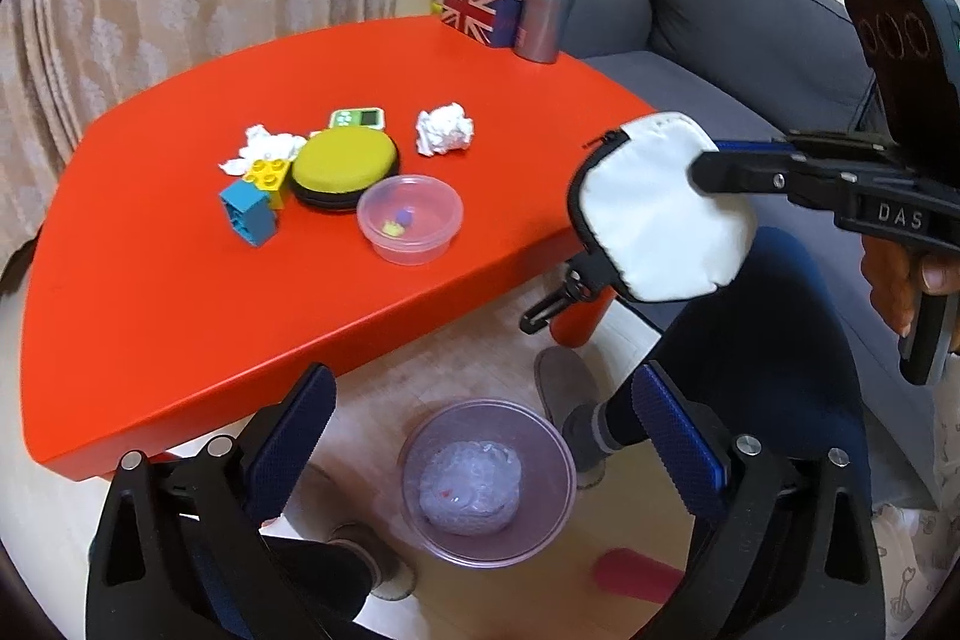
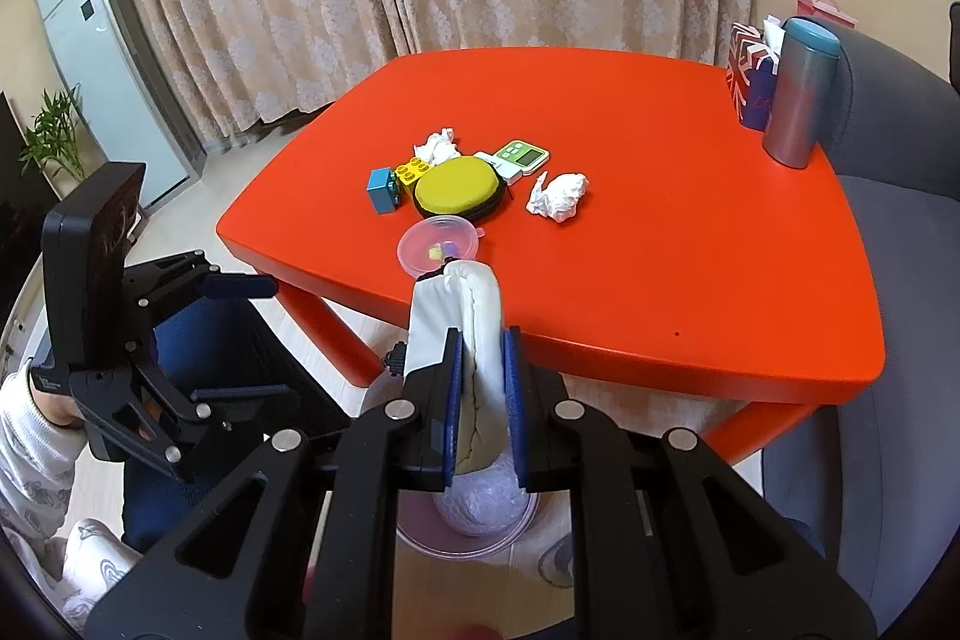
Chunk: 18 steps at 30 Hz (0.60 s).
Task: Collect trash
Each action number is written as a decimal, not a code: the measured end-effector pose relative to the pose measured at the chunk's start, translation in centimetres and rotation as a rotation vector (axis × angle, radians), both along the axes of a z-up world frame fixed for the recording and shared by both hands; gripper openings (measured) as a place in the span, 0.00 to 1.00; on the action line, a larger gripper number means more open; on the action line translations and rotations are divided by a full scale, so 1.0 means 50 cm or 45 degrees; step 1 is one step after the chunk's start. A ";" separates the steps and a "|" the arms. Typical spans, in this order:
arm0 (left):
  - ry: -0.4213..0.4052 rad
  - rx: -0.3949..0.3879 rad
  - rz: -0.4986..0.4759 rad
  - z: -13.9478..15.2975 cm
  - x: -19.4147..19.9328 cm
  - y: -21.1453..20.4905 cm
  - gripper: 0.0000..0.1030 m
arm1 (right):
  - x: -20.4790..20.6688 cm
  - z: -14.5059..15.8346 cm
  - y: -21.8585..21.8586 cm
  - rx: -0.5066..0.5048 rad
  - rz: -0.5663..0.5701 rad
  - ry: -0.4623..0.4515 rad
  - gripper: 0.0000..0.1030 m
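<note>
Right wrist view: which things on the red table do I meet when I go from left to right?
Blue block → yellow block → yellow-green round case → green timer → crumpled tissue → flag-print bag → grey tumbler.

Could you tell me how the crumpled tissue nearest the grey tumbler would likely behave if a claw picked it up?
The crumpled tissue looks soft and loosely wadded, so it would probably squash under the pads. It seems very light and unlikely to roll, given its irregular folds.
</note>
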<state>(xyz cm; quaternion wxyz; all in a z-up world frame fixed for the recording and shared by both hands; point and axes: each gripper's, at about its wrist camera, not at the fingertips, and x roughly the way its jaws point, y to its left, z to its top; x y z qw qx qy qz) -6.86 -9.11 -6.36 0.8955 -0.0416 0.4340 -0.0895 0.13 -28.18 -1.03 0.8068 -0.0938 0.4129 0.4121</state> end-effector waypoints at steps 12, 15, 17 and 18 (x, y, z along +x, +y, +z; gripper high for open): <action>-0.042 -0.001 0.071 0.026 -0.018 0.029 0.93 | -0.014 -0.008 0.004 -0.021 0.032 0.015 0.13; -0.056 -0.001 0.094 0.032 -0.028 0.039 0.93 | -0.020 -0.017 0.013 -0.034 0.052 0.023 0.13; -0.062 0.000 0.110 0.035 -0.036 0.050 0.93 | -0.024 -0.027 0.020 -0.047 0.072 0.039 0.13; -0.062 0.000 0.117 0.036 -0.038 0.054 0.93 | -0.025 -0.031 0.024 -0.052 0.081 0.046 0.13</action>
